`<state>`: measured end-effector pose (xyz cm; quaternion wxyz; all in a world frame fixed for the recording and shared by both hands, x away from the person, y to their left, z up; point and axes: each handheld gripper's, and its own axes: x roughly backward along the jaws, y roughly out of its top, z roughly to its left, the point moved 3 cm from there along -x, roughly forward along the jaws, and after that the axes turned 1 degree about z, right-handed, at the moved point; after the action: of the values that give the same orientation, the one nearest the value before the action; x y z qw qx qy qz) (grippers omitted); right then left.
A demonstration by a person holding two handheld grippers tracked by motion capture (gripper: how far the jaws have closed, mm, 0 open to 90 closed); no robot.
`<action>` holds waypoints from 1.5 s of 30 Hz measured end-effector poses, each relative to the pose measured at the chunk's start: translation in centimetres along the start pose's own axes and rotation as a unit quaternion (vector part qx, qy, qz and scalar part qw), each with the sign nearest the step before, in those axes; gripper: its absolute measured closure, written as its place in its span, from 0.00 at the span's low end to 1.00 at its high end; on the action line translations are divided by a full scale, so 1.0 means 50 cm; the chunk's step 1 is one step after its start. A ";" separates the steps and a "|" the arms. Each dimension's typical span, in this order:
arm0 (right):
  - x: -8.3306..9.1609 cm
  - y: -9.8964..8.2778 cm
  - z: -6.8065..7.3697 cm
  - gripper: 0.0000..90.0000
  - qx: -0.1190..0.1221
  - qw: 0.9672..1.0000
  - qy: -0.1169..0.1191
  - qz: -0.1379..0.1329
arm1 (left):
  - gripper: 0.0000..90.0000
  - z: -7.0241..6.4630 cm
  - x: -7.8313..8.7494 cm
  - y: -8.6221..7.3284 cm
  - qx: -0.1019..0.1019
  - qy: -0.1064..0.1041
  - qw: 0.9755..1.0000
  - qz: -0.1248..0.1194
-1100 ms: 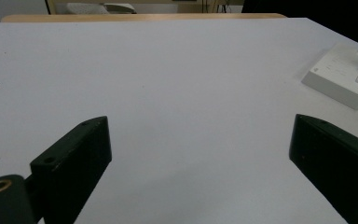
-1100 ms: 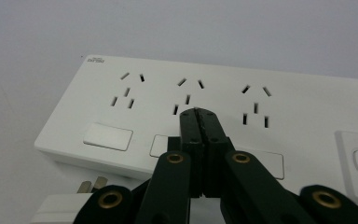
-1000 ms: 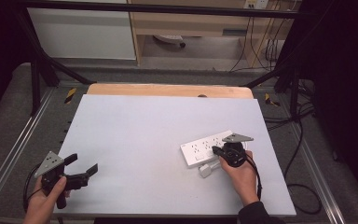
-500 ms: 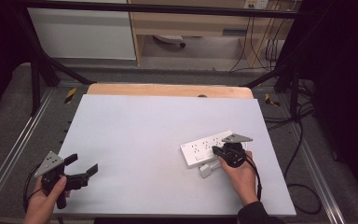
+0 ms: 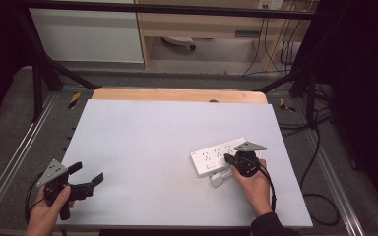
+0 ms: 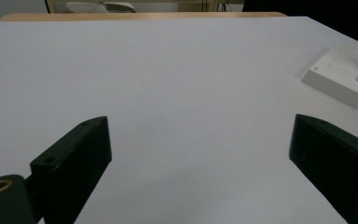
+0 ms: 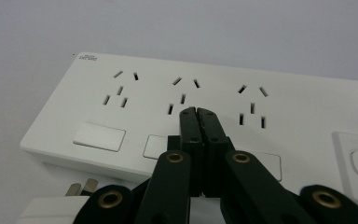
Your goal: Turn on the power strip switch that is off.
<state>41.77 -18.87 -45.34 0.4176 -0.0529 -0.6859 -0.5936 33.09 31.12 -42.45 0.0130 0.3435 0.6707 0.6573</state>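
Observation:
A white power strip (image 5: 216,156) lies on the white table top (image 5: 167,137) at the right; its sockets and switches face up (image 7: 182,93). Just in front of it lies a small white plug (image 5: 217,179) with its metal prongs showing (image 7: 81,189). My right gripper (image 7: 198,112) hovers over the strip's middle socket, its jaws pressed together with nothing between them; from above the right gripper (image 5: 229,160) sits at the strip's near edge. My left gripper (image 5: 86,173) rests at the table's front left, jaws wide apart and empty (image 6: 198,154). The strip (image 6: 342,74) shows far off to its right.
A wooden strip (image 5: 177,94) borders the table's far edge. Metal rails (image 5: 15,157) run along both sides, with dark frame legs and cables (image 5: 320,142) at the right. A cabinet (image 5: 86,34) stands behind the table.

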 end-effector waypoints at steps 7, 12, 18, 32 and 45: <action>0.000 -0.002 -0.001 1.00 -0.002 1.000 0.000 -0.003 | 0.07 0.000 0.000 0.000 -0.001 0.002 1.000 0.001; -0.001 -0.003 -0.001 1.00 -0.002 1.000 -0.002 -0.002 | 0.07 0.001 0.000 0.000 -0.001 0.003 1.000 0.000; -0.002 -0.004 0.001 1.00 -0.001 1.000 -0.005 0.002 | 0.07 0.000 -0.001 0.000 -0.002 0.003 1.000 0.001; -0.002 -0.005 -0.002 1.00 -0.002 1.000 -0.004 0.001 | 0.07 0.000 -0.001 0.000 -0.002 0.003 1.000 0.002; -0.004 -0.004 -0.002 1.00 -0.003 1.000 -0.004 -0.001 | 0.07 0.000 -0.001 0.000 -0.003 0.002 1.000 0.001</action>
<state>41.81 -18.93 -45.62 0.4146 -0.0556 -0.6858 -0.5956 33.11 31.10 -42.48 0.0116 0.3427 0.6683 0.6602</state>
